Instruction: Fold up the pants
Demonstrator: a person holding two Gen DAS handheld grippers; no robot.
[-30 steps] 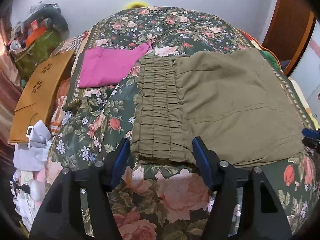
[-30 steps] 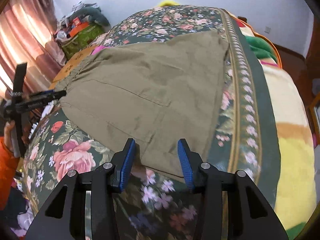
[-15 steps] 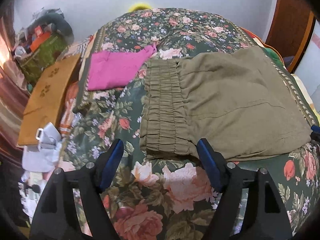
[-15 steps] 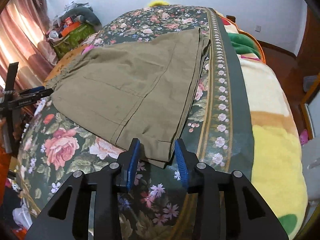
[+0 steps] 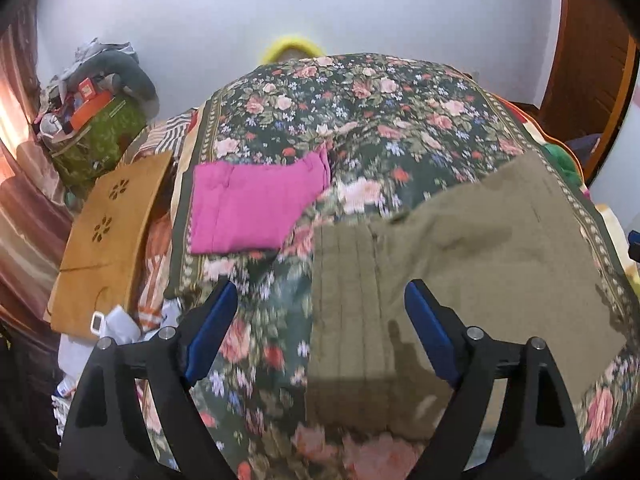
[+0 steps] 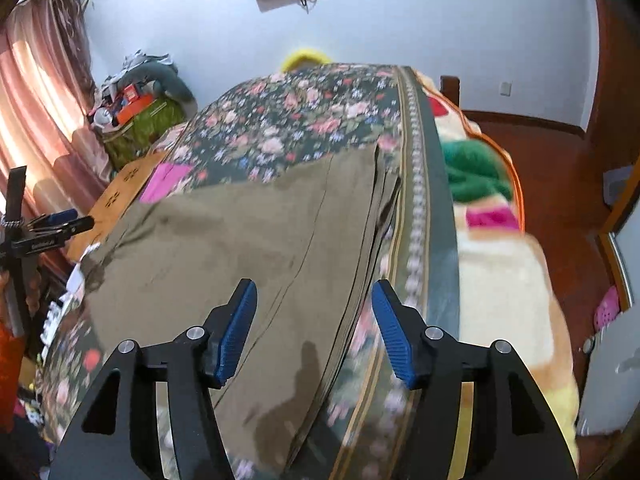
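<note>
Olive pants (image 5: 460, 248) lie folded flat on floral bed (image 5: 360, 112). Left gripper (image 5: 320, 332) & right gripper (image 6: 314, 330) hover above, fingers opening, gripping nothing; pants beneath & ahead of both.

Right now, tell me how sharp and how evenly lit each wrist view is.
Left wrist view: the olive pants and floral bedspread smear with motion blur near the camera; the pink garment is sharper; dark shadows lie on the pants. Right wrist view: similar blur on the near bedspread, jaw shadows on the pants, bright daylight glare through the curtain. Both views bulge with fisheye distortion.
</note>
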